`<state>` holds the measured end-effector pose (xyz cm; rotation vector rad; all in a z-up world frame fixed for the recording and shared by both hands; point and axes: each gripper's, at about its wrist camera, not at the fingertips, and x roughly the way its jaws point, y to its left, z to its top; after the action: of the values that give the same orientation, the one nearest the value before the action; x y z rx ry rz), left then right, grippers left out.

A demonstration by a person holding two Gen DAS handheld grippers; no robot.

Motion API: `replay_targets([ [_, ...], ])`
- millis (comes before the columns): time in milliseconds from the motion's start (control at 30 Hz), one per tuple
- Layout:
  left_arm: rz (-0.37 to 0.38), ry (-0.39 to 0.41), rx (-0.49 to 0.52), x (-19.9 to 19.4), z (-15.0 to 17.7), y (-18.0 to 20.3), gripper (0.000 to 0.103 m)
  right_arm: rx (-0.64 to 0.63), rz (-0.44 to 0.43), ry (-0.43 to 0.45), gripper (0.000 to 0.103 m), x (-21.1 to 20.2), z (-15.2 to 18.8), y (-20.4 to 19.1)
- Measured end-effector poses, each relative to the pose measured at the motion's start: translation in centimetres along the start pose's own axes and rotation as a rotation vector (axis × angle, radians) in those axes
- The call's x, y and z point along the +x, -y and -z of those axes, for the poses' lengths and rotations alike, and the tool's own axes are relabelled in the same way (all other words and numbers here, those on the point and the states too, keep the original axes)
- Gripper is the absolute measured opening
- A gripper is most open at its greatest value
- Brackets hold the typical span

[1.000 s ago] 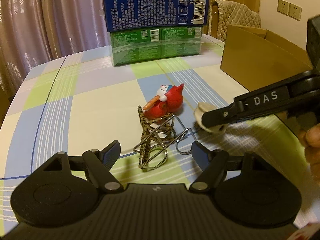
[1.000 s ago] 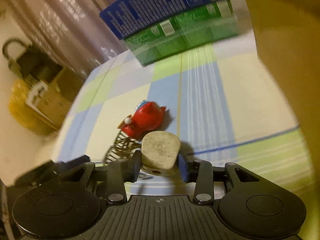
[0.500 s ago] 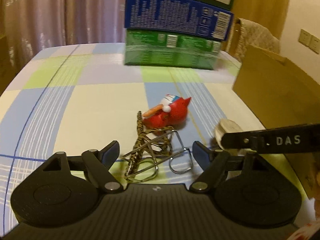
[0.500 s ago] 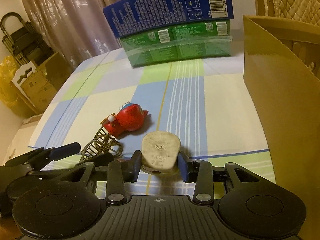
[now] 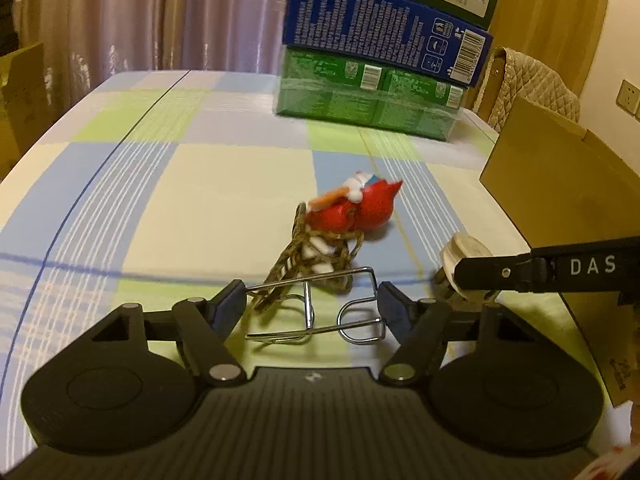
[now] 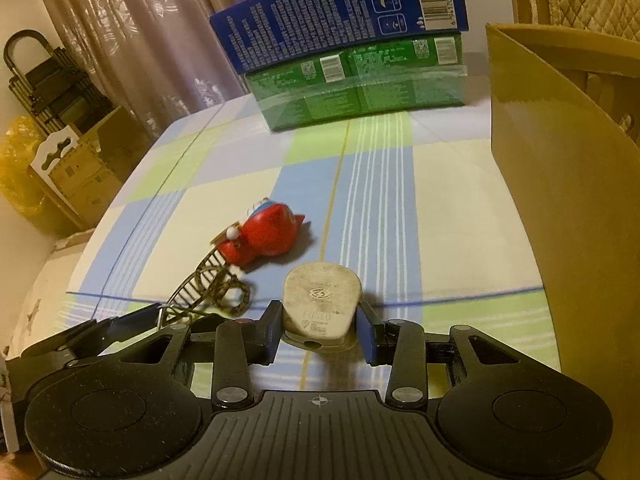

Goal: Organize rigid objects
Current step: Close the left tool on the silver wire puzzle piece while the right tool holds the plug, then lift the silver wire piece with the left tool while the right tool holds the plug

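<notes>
The fingers of the right gripper are clamped on a dirty white plug, one pad against each of its flat sides, with the plug's rounded end pointing away over the table. The left gripper is closing its jaws around a bent wire frame; the two fingertips sit right at the frame's outer ends, though a firm grip cannot be made out.

A braided cord runs from the wire frame up to a red toy figure, which lies on its side on the checked tablecloth a little beyond both grippers. Seen from the right wrist, the toy rests to the left of the plug and apart from it.

An open cardboard box stands on the table's right side, near the plug. At the far end of the table a blue carton sits on a green carton. Curtains hang behind the table.
</notes>
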<state>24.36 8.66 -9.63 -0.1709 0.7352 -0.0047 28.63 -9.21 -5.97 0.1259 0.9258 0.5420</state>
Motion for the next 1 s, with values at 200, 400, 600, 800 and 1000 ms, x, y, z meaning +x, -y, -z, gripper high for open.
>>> replay_targets([
  [200,0.008,-0.028,-0.008,-3.1,1.6,-0.3,0.063,-0.031,-0.027,-0.006,0.036,-1.6,1.7,-1.2],
  [400,0.041,-0.057,-0.016,-5.8,4.0,-0.4,0.040,-0.061,-0.020,-0.035,0.036,-3.2,4.9,-1.2],
  [600,0.044,-0.025,0.010,-7.0,4.5,-0.4,0.070,-0.091,-0.007,-0.019,0.036,-4.1,5.8,-1.1],
  [800,0.038,-0.001,-0.033,-5.8,4.0,1.0,0.080,-0.070,0.031,0.010,0.036,-4.0,5.3,-0.6],
  [1000,0.017,-0.003,-0.033,-3.4,3.8,2.8,0.082,-0.066,0.049,0.010,0.036,-3.5,5.1,0.1],
])
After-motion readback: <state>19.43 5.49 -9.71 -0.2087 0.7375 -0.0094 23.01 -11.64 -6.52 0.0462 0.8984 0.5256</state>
